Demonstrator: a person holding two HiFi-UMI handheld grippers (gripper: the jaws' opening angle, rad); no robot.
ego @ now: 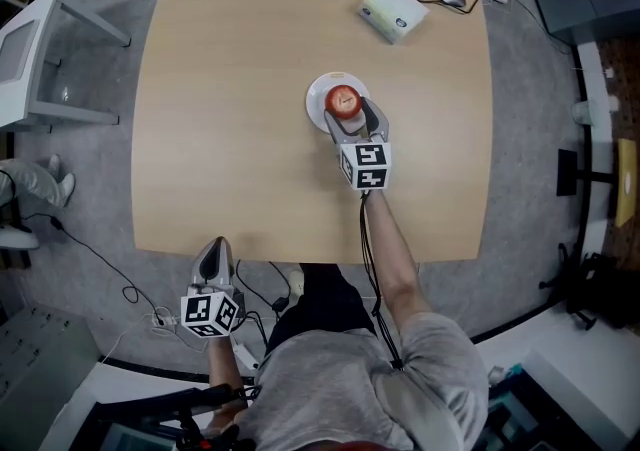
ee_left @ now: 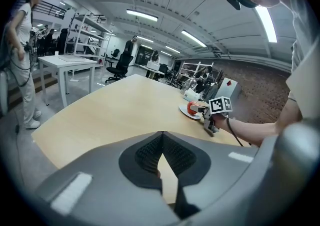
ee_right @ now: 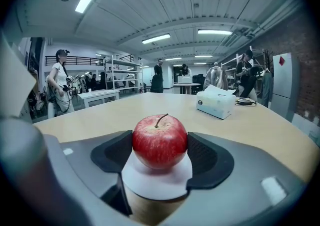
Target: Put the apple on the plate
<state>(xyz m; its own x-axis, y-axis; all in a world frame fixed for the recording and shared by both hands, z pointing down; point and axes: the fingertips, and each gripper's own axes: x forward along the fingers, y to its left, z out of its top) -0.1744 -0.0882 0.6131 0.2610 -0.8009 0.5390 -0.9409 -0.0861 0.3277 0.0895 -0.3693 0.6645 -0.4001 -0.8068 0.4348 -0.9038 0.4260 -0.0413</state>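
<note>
Currently clamping the apple (ee_right: 159,141) between both pads (ee_right: 206,157) of the right gripper (ego: 352,117), one pad pressing against each side of the fruit. Resting the apple upright (stem pointing up) on the white plate (ego: 318,97), near the middle of the wooden table (ego: 230,89). Holding the left gripper (ego: 216,249) at the table's near edge, well apart from the plate, jaws pressed together with nothing between them. Keeping clear of the tissue box (ego: 394,12), lying toward the far edge of the table, beyond the plate.
</note>
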